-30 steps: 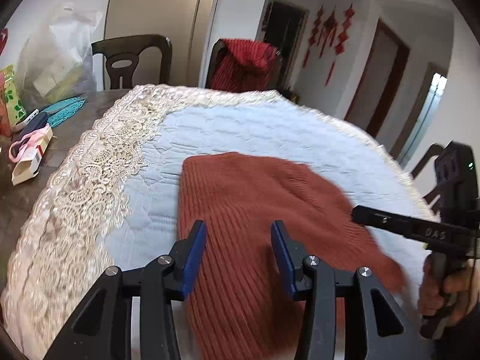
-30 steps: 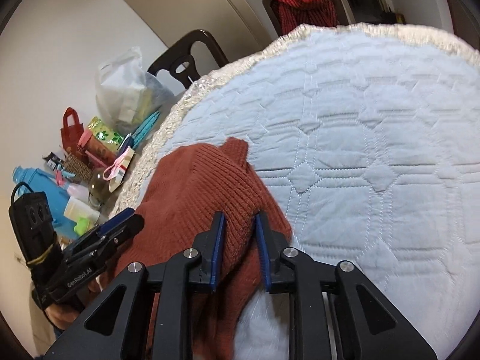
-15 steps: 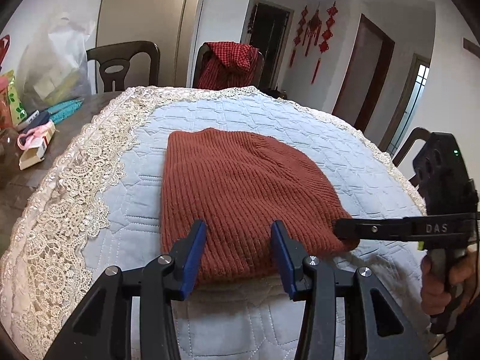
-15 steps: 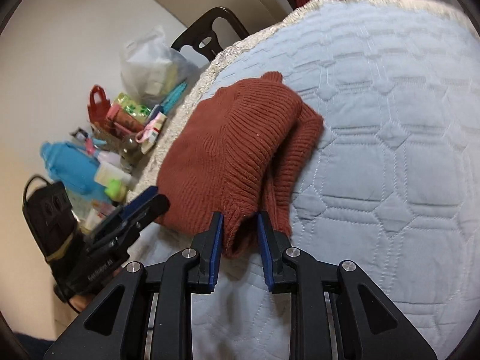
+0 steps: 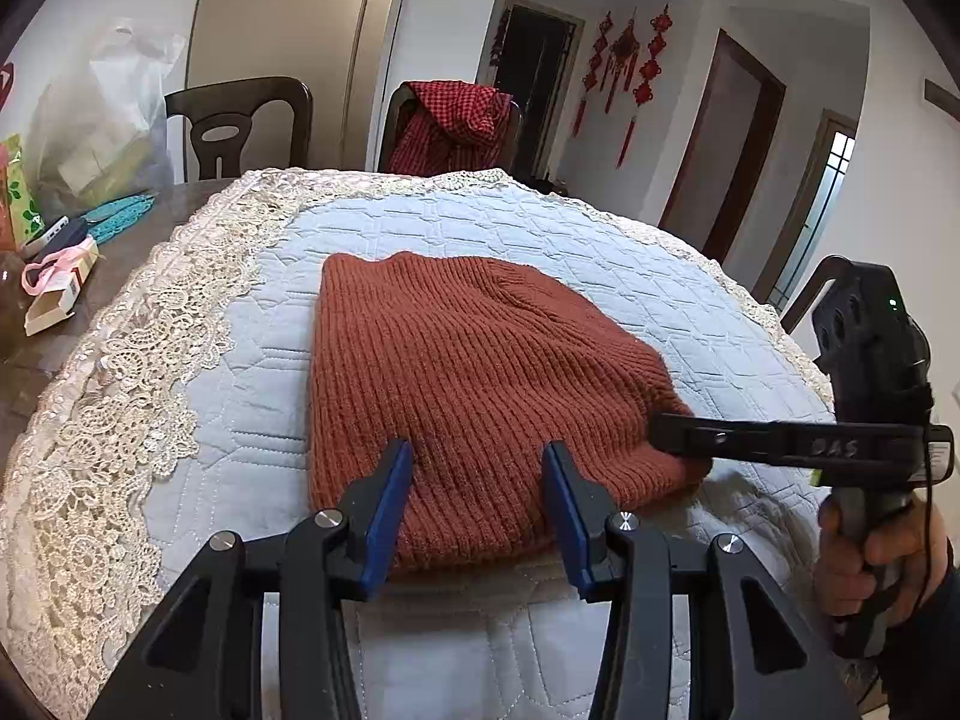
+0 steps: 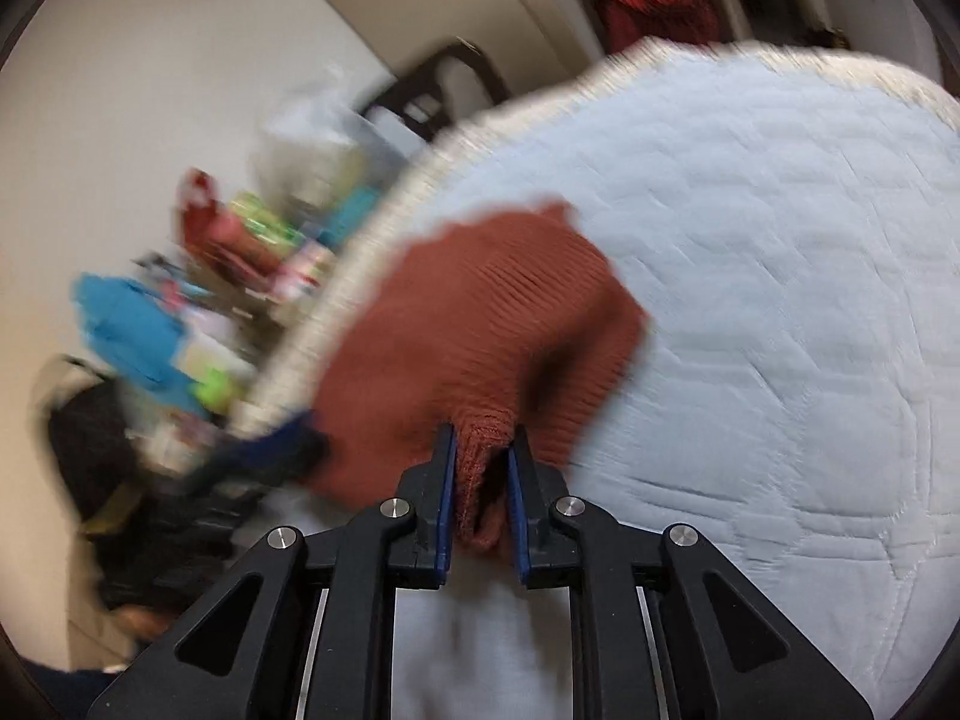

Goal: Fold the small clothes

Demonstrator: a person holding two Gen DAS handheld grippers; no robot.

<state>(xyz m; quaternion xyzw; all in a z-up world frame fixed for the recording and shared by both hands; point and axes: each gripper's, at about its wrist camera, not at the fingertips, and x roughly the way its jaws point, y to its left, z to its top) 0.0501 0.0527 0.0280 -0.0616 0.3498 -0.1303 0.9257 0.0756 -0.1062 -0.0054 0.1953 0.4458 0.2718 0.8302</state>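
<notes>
A rust-red ribbed knit hat [image 5: 474, 384] lies flat on a pale blue quilted cloth [image 5: 480, 228] with a lace border. My left gripper [image 5: 477, 516] is open, its blue pads straddling the hat's near edge without holding it. My right gripper [image 6: 480, 498] is shut on the hat's [image 6: 480, 324] near right corner, with knit bunched between its pads. It also shows in the left wrist view [image 5: 666, 432], reaching in from the right at that corner. The right wrist view is blurred.
Two dark chairs [image 5: 240, 120] stand behind the table, one draped with a red checked garment [image 5: 456, 126]. A plastic bag [image 5: 102, 120], a small box with pink ribbon [image 5: 57, 288] and other clutter sit on the bare table at left.
The hat has been drawn and spread flat on the cloth. My right gripper has kept its hold on the corner and is moving, blurring its view. My left gripper stays open.
</notes>
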